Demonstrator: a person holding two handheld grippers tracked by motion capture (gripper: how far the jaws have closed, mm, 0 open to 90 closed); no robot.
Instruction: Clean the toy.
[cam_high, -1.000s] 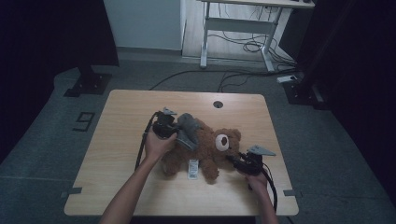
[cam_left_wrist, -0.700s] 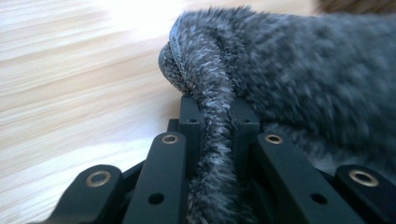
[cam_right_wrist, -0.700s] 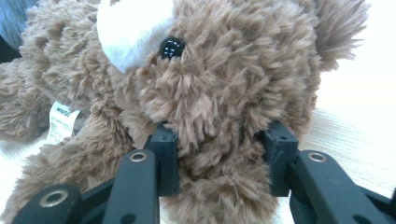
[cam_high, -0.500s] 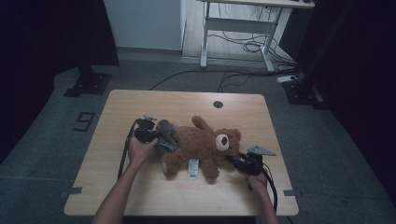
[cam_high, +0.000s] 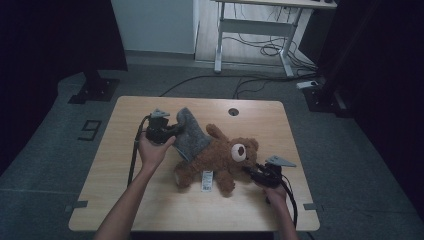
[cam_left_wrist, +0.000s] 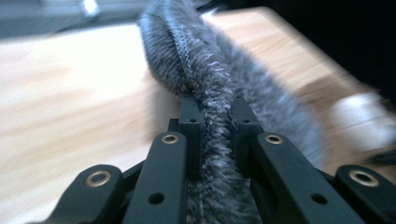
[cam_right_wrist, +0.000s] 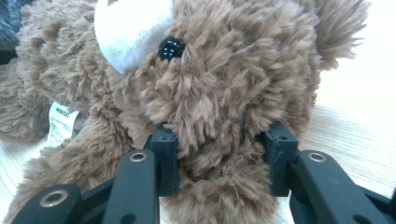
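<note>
On table (cam_high: 125, 200), bear (cam_high: 220, 160) lengthwise, head rightward.

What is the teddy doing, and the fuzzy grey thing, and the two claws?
Teddy bear: lying on the table, head pinched.
Grey fuzzy garment: partly on the bear, one edge lifted.
Left claw: shut on the garment's edge.
Right claw: shut on the bear's head.
</note>
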